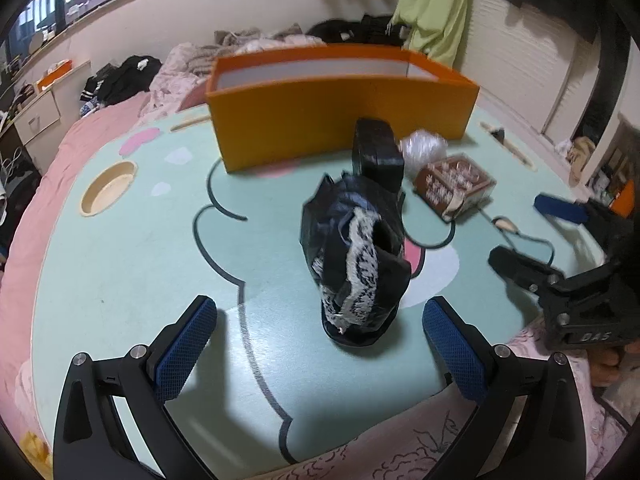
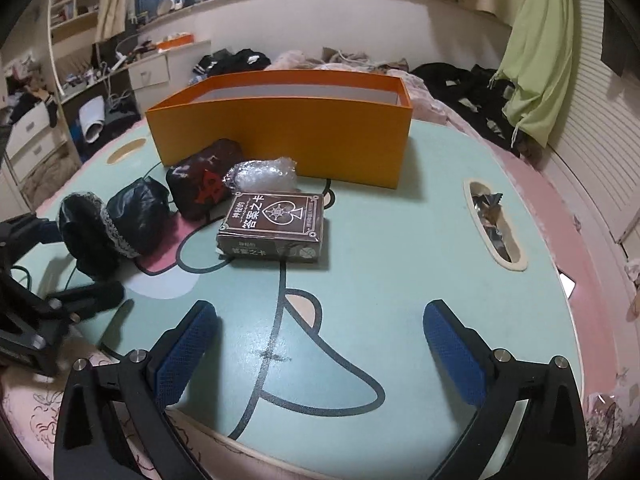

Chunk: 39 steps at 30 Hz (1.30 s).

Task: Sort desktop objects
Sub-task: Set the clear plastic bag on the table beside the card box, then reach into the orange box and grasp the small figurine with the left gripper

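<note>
- The left gripper [image 1: 320, 344] is held with its jaws wide apart above the mint-green table [image 1: 132, 264]; nothing is pressed between its blue pads [image 1: 182, 354].
- A crumpled black bag with a strip of white lace [image 1: 356, 260] is seen just beyond the left fingertips, resting on the table and between the lines of the two fingers, but apart from both pads.
- The right gripper [image 2: 320, 344] is likewise spread wide, with only bare tabletop between its fingers.
- A brown card box [image 2: 274, 226] printed with a spade is laid flat on the table ahead of the right gripper, well clear of it.
- A dark pouch with a red mark [image 2: 206, 178] is stood behind the black bag, and a wad of clear plastic wrap [image 2: 262, 176] is lodged between the pouch and the card box, touching or nearly touching both.
- An open orange box [image 2: 280, 136] is placed upright at the far side of the table, behind all the small things; its inside cannot be seen.
- A round hollow [image 1: 108, 192] and a long slot [image 2: 494, 224] are cut into the tabletop; crumpled wrappers are held in the slot.
</note>
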Each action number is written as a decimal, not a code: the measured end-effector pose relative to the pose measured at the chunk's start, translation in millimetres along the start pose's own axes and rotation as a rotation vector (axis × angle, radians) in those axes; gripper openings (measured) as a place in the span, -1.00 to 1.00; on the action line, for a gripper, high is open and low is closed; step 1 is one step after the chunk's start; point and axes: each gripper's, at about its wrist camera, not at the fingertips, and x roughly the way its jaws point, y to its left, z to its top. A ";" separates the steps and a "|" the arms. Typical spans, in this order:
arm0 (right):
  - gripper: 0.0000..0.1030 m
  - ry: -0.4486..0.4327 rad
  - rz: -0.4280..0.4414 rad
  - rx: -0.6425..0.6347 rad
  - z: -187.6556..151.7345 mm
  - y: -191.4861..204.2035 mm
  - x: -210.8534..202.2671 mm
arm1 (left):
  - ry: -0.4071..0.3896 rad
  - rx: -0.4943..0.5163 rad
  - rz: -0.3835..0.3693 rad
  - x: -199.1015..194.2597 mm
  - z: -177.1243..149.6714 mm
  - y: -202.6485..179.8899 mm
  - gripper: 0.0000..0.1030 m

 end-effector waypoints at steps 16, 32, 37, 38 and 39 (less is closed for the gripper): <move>1.00 -0.003 0.001 0.000 1.7 2.4 0.1 | 0.122 -0.024 -0.242 42.1 193.5 -33.4 0.26; 1.00 -0.003 0.001 0.003 2.4 2.1 -1.2 | 0.289 -0.013 -0.145 138.8 196.5 -55.2 -0.29; 1.00 -0.003 0.000 0.003 2.7 1.1 -0.9 | 0.178 -0.057 -0.252 106.0 198.7 -37.9 -0.33; 1.00 -0.003 0.000 0.003 2.6 1.8 -0.9 | 0.146 -0.061 -0.268 94.4 200.3 -34.5 -0.33; 1.00 -0.003 0.000 0.003 2.7 1.5 -0.8 | 0.115 -0.066 -0.286 81.9 202.4 -30.5 -0.33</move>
